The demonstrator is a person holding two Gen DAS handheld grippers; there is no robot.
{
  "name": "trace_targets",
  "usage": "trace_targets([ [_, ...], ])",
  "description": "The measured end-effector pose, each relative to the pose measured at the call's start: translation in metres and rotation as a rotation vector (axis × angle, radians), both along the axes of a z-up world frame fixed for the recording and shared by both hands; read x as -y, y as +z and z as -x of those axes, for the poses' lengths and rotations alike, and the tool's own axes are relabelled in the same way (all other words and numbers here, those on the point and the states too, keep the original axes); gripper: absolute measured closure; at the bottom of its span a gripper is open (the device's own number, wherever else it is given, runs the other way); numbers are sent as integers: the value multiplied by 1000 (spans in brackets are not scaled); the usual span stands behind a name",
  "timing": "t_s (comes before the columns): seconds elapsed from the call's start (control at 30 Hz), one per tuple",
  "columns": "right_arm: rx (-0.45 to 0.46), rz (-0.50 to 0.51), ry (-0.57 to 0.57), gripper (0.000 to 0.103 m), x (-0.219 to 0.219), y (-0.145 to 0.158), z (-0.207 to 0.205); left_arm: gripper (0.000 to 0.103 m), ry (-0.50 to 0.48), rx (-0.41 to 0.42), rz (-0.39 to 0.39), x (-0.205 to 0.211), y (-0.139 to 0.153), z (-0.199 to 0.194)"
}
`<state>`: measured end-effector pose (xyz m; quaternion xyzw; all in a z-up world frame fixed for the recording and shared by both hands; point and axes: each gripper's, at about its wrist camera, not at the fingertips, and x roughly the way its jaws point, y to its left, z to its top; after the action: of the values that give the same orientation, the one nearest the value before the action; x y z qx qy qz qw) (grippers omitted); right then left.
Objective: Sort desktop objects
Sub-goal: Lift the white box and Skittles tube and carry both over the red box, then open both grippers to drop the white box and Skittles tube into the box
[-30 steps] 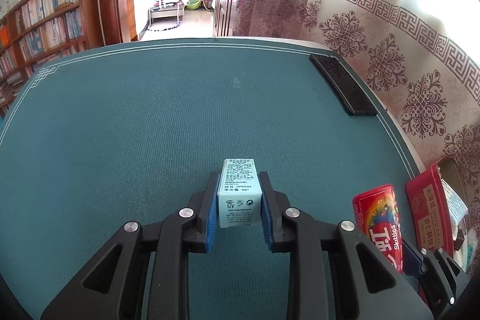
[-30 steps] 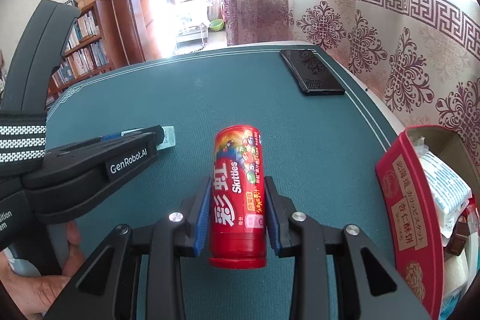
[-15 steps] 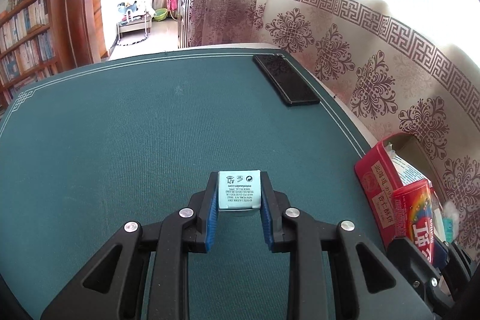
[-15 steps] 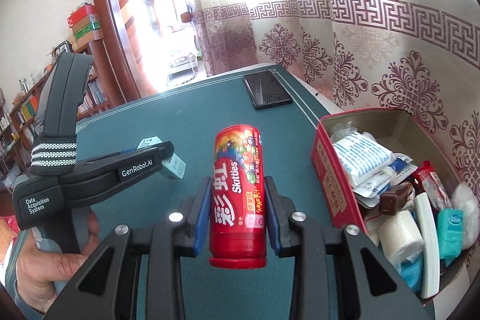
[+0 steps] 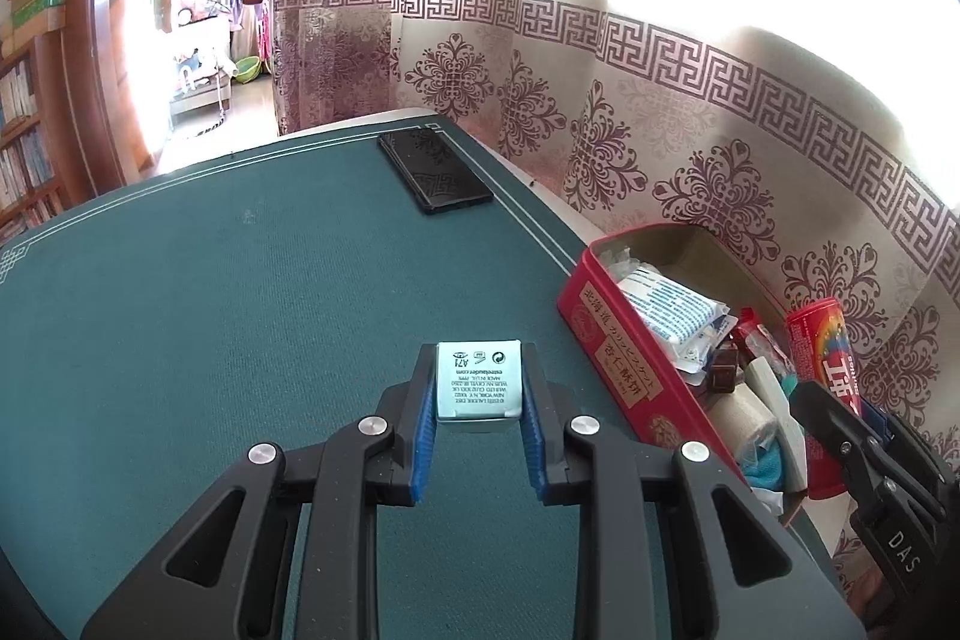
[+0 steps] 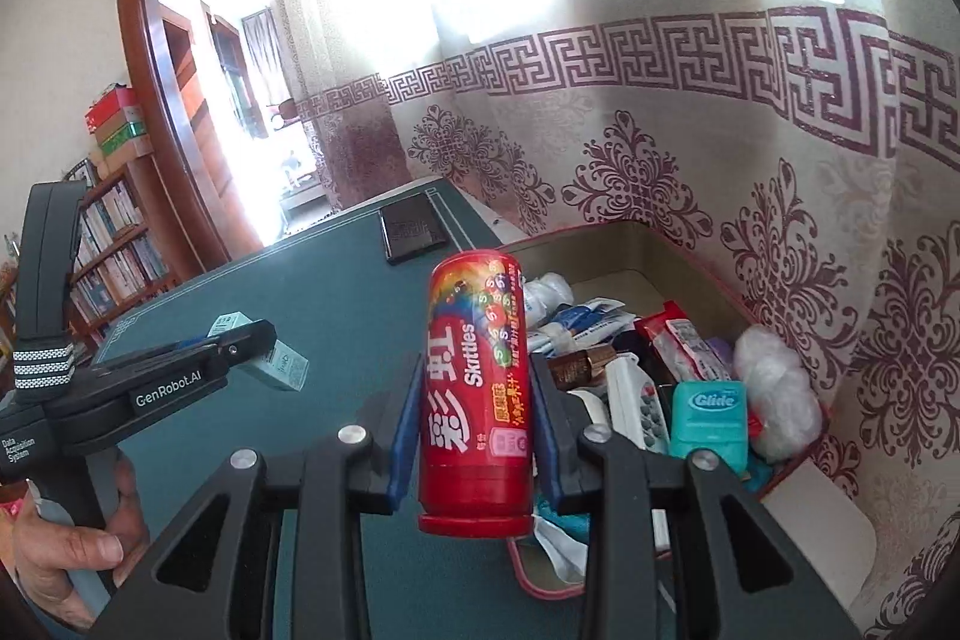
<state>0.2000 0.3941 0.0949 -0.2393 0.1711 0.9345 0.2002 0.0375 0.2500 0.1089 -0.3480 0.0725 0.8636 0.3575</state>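
Observation:
My left gripper (image 5: 478,382) is shut on a small pale-green printed box (image 5: 478,379) and holds it above the green table, left of the red tin (image 5: 624,358). My right gripper (image 6: 477,388) is shut on a red Skittles tube (image 6: 477,388), held upright over the near end of the open red tin (image 6: 678,250). The tube also shows at the right of the left wrist view (image 5: 825,358). The left gripper with its box shows in the right wrist view (image 6: 264,352).
The tin is packed with several small items: a teal Glide floss case (image 6: 711,418), white packets (image 5: 672,304), cotton (image 6: 774,394). A black phone (image 5: 435,169) lies at the table's far right edge. A patterned curtain hangs behind the tin.
Both grippers rose and swung right toward the tin. The Skittles tube went from over the table to over the tin. The small box lifted with the left gripper.

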Motion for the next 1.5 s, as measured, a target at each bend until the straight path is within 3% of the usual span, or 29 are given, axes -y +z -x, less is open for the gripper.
trace_targets([
  [0.33,-46,14,-111,67,-46,9,-46,76,-90,33,-18,-29,11,-32],
  [0.87,18,55,-90,67,-92,-12,-7,76,-245,103,-81,-101,21,-41],
  [1.17,65,82,-78,67,-107,-24,1,76,-243,128,-80,-146,8,-21],
  [1.5,119,82,-57,67,-113,-32,12,76,-208,111,-83,-166,-6,-4],
])
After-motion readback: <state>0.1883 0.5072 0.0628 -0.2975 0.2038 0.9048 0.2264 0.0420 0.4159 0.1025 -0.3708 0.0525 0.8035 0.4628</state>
